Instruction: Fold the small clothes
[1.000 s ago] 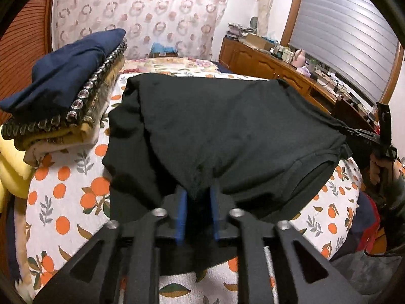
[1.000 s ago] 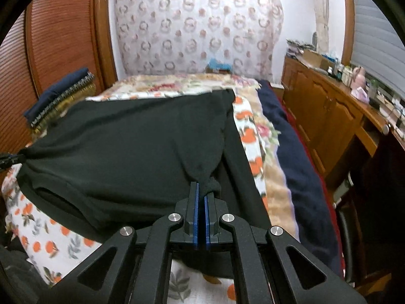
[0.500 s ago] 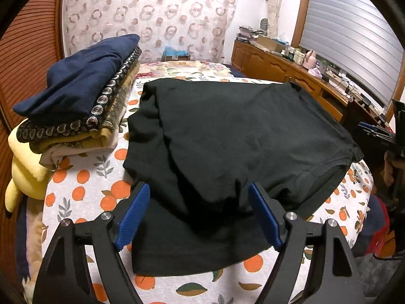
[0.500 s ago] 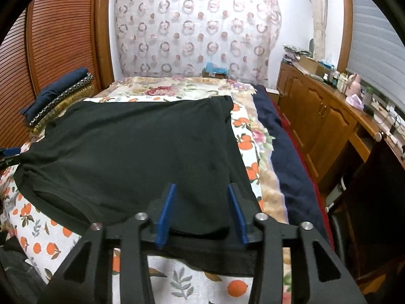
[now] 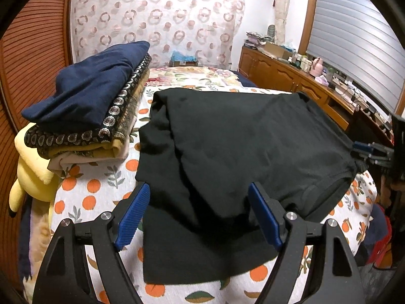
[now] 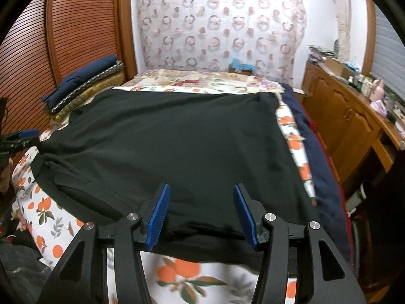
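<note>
A black T-shirt (image 5: pixel 227 152) lies folded over on the orange-print bed sheet (image 5: pixel 83 197); it also fills the middle of the right wrist view (image 6: pixel 177 147). My left gripper (image 5: pixel 200 217) is open and empty, just above the shirt's near edge. My right gripper (image 6: pixel 201 215) is open and empty, over the shirt's near edge on the other side. Each gripper shows at the other view's edge: the right gripper (image 5: pixel 369 149) and the left gripper (image 6: pixel 20 139).
A stack of folded clothes (image 5: pixel 86 111) topped by a navy piece sits left of the shirt, with a yellow plush (image 5: pixel 33 174) beside it. A wooden dresser (image 6: pixel 354 126) with clutter runs along the right. A patterned curtain (image 6: pixel 220 30) hangs behind the bed.
Both grippers were shut on the shirt's edge, then opened and let it drop flat. Both have pulled back a little from the shirt.
</note>
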A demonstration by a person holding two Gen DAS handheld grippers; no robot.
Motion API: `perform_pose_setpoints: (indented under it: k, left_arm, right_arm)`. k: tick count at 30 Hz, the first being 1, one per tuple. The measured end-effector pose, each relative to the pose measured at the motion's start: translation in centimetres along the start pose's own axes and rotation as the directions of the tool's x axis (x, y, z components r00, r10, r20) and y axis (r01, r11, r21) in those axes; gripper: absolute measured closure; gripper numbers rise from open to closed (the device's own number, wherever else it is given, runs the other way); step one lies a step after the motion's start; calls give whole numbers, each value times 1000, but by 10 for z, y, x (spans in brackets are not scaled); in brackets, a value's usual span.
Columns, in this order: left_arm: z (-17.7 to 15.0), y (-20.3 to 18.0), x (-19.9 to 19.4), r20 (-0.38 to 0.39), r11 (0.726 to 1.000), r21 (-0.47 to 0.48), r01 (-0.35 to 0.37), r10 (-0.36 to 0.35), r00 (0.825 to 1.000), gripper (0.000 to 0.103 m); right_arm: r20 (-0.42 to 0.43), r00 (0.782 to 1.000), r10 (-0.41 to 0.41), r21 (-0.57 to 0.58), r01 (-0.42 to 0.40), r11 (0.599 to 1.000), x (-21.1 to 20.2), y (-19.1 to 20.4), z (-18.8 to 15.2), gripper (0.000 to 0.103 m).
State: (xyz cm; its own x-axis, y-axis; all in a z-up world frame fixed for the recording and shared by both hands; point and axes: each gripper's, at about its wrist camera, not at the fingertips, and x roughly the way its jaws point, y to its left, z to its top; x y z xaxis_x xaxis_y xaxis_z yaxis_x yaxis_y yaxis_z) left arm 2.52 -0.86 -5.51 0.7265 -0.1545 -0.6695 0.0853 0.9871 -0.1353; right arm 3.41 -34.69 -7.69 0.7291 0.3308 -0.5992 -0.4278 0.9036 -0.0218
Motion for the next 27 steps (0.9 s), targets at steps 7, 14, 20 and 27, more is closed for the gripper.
perform_pose_setpoints:
  k: [7, 14, 20, 27]
  left_arm:
    - [3, 22, 21, -33, 997, -68, -28, 25, 999, 22]
    - [-5, 37, 39, -102, 987, -158, 30, -46, 994, 22]
    - [-9, 31, 41, -128, 987, -152, 42, -62, 990, 22]
    - [-12, 23, 38, -127, 964, -203, 169, -197, 972, 22]
  right_arm:
    - [-50, 998, 45, -28, -46, 999, 25, 10, -1, 49]
    - [-82, 996, 32, -42, -36, 998, 34, 2, -1, 47]
    - [-88, 995, 40, -48, -44, 998, 42, 5, 5, 37]
    - [-80, 996, 47, -41, -50, 998, 45, 7, 3, 35]
